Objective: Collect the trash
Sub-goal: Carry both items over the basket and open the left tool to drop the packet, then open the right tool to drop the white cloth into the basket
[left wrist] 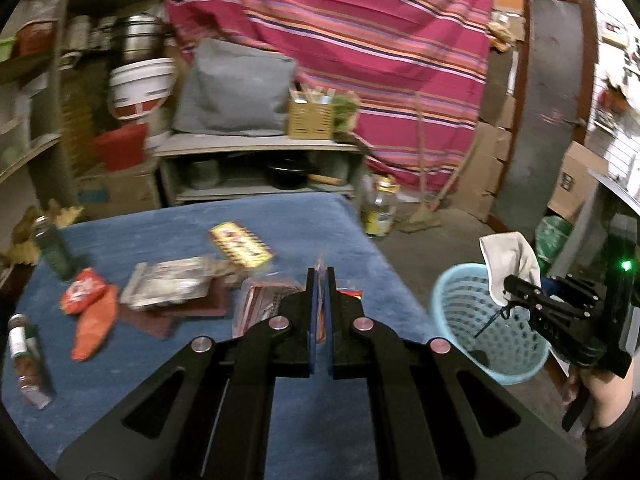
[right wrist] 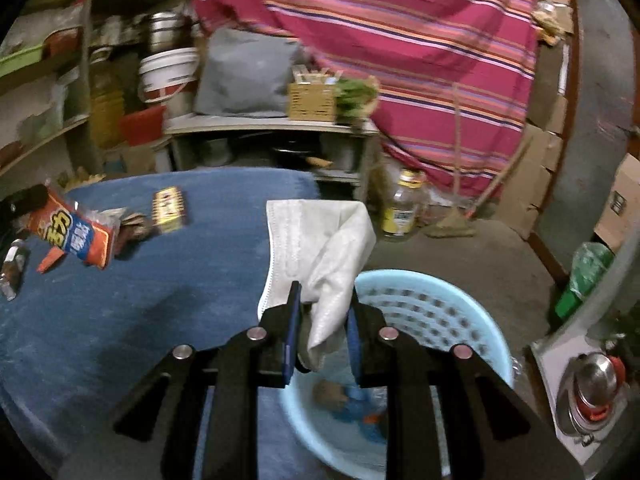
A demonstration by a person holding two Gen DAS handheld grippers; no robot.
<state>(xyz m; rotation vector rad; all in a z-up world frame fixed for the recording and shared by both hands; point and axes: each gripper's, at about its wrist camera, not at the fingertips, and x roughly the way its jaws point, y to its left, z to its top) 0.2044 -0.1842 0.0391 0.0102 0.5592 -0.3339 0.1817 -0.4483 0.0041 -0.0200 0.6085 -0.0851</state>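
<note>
In the left wrist view, the left gripper (left wrist: 319,276) hung over the blue-covered counter (left wrist: 168,392), its fingers clenched on a thin orange snack wrapper (left wrist: 320,322) that showed only as a sliver between them. More trash lay ahead on the counter: an orange packet (left wrist: 86,294), a silvery wrapper (left wrist: 168,286) and a yellow packet (left wrist: 242,244). Off the counter's right edge stood the light blue basket (left wrist: 486,336), with the right gripper (left wrist: 514,282) above its rim.

In the right wrist view, the right gripper's fingers (right wrist: 294,312) grasped a white face mask (right wrist: 320,248) directly over the basket, which already held a few scraps. The step in hand looked like the drop: the fingers need only release. The basket sat just beside the counter edge, with open floor beyond it, so the left gripper had room to follow.
</note>
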